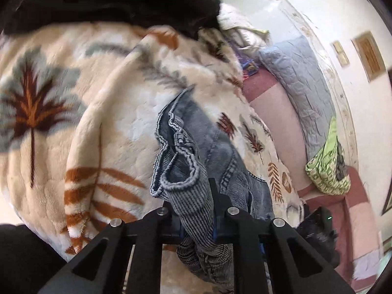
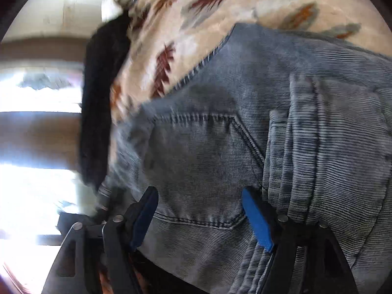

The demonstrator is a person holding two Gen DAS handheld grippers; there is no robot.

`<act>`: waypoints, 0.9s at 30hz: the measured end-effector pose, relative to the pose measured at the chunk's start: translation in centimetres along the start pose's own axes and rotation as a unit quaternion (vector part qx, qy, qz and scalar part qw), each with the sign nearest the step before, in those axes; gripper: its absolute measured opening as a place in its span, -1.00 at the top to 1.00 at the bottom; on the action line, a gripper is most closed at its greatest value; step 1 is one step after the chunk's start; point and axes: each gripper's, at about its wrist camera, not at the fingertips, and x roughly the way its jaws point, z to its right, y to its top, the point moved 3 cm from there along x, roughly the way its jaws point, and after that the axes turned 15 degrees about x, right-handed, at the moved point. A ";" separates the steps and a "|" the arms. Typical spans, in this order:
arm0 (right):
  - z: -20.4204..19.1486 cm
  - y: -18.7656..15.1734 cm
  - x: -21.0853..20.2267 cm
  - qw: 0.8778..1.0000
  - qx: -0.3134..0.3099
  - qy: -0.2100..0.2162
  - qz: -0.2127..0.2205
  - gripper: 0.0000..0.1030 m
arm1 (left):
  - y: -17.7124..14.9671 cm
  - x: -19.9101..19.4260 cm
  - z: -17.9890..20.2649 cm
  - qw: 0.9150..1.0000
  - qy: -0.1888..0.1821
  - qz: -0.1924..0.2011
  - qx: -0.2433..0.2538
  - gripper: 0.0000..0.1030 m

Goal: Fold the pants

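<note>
Faded blue-grey corduroy pants (image 1: 196, 152) lie bunched on a cream blanket with brown leaf prints (image 1: 98, 122). My left gripper (image 1: 196, 208) is shut on a fold of the pants, with hem edges standing up just ahead of it. In the right wrist view the pants (image 2: 257, 134) fill the frame, back pocket facing me. My right gripper (image 2: 199, 213) is open, its blue-padded fingers (image 2: 257, 220) spread over the pocket area and touching the fabric.
A black garment (image 1: 110, 2) lies at the blanket's far side and shows in the right view (image 2: 98, 122). A grey quilted pad (image 1: 301, 85), a green patterned bag (image 1: 328, 171) and pink bedding (image 1: 276, 112) lie to the right. A bright window (image 2: 36, 171) is left.
</note>
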 end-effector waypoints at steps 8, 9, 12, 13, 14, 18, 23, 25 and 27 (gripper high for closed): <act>4.8 -1.1 -10.6 0.993 0.009 0.053 0.101 -0.44 | 1.1 -3.0 9.6 0.988 0.022 0.046 0.146 0.74; 6.0 -1.4 -11.9 0.991 0.016 0.063 0.113 -0.44 | 0.9 -3.2 11.9 0.982 0.025 0.054 0.178 0.74; 10.0 -2.1 -16.5 0.981 0.049 0.098 0.161 -0.45 | -0.9 -3.3 18.3 0.960 0.023 0.064 0.272 0.75; 11.2 -2.0 -17.9 0.977 0.058 0.106 0.175 -0.44 | -1.9 -3.1 20.4 0.951 0.021 0.064 0.303 0.75; 12.2 -2.2 -19.3 0.974 0.067 0.112 0.188 -0.44 | -3.0 -2.9 22.4 0.940 0.019 0.064 0.335 0.75; 17.4 -3.0 -23.5 0.957 0.106 0.135 0.234 -0.45 | -10.1 0.4 29.6 0.890 0.004 0.017 0.456 0.75; 22.0 -3.8 -26.4 0.947 0.143 0.144 0.248 -0.45 | -20.3 10.5 30.6 0.824 0.014 -0.185 0.535 0.68; 22.2 -4.1 -26.7 0.948 0.141 0.140 0.250 -0.45 | -20.3 9.3 31.1 0.822 0.009 -0.144 0.551 0.49; 22.1 -4.2 -27.2 0.947 0.134 0.131 0.260 -0.45 | -18.8 7.3 31.4 0.835 -0.051 -0.155 0.525 0.03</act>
